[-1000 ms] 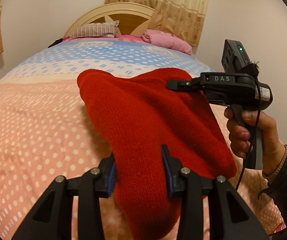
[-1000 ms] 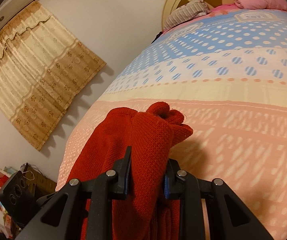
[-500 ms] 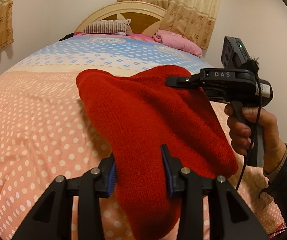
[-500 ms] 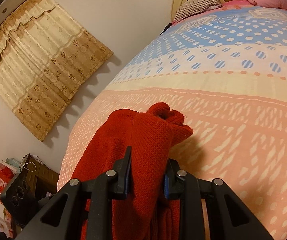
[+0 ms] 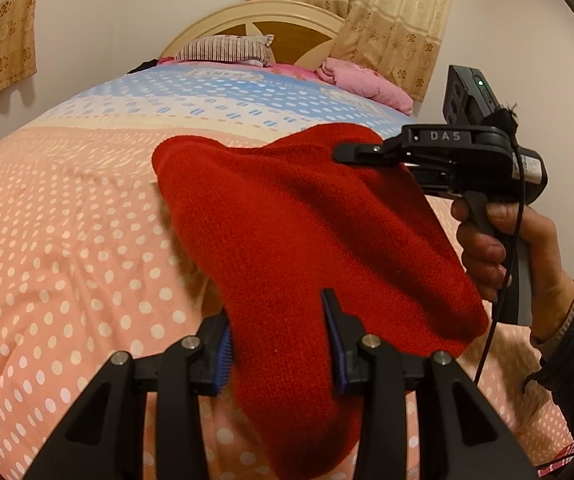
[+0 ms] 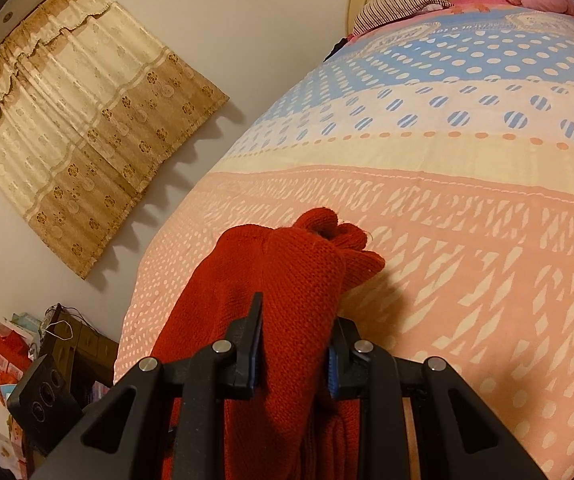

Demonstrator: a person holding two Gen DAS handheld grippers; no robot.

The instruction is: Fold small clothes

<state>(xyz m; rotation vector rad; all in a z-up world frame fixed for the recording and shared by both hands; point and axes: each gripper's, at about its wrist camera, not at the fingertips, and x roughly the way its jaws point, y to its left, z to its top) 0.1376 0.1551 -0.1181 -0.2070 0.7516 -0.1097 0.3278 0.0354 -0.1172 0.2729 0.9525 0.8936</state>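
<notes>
The left hand-held gripper is clamping the near end of the red knit garment at the lower centre of the frame. The right hand-held gripper is pinching its other bunched edge, so the garment is hanging stretched above the dotted bed.
</notes>
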